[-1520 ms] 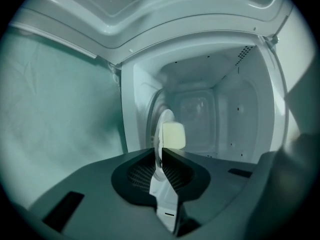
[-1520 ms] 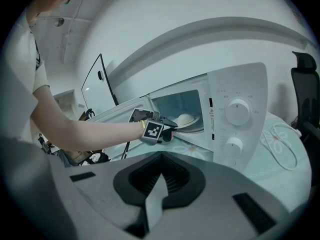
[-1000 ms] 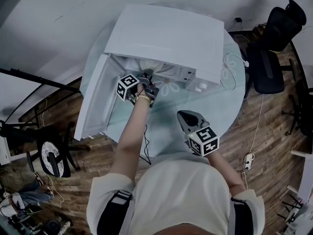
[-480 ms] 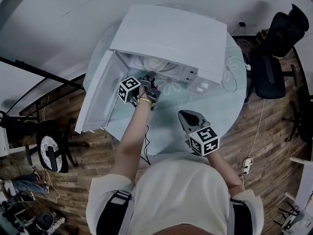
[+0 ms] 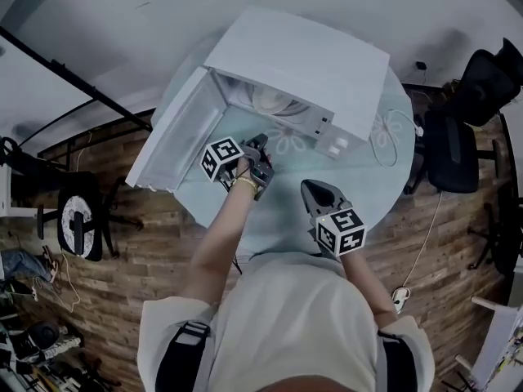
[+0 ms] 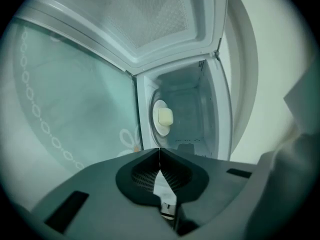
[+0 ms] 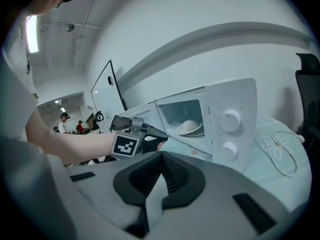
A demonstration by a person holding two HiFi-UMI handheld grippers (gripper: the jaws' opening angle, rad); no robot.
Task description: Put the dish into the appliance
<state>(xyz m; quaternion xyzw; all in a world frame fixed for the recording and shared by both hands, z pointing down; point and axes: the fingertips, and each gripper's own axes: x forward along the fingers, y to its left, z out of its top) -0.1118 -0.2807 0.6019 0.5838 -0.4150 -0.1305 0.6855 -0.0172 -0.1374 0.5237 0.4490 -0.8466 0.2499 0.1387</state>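
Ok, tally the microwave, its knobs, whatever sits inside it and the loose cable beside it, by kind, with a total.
Microwave: 1
Knobs: 2
Dish, inside the microwave: 1
Pale lump on the dish: 1
Cable: 1
Total: 6

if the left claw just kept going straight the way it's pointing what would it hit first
Probably the dish inside the open microwave. The left claw, its jaws closing with nothing between them, points through the doorway towards it. Depth is unclear, so that is a best guess.
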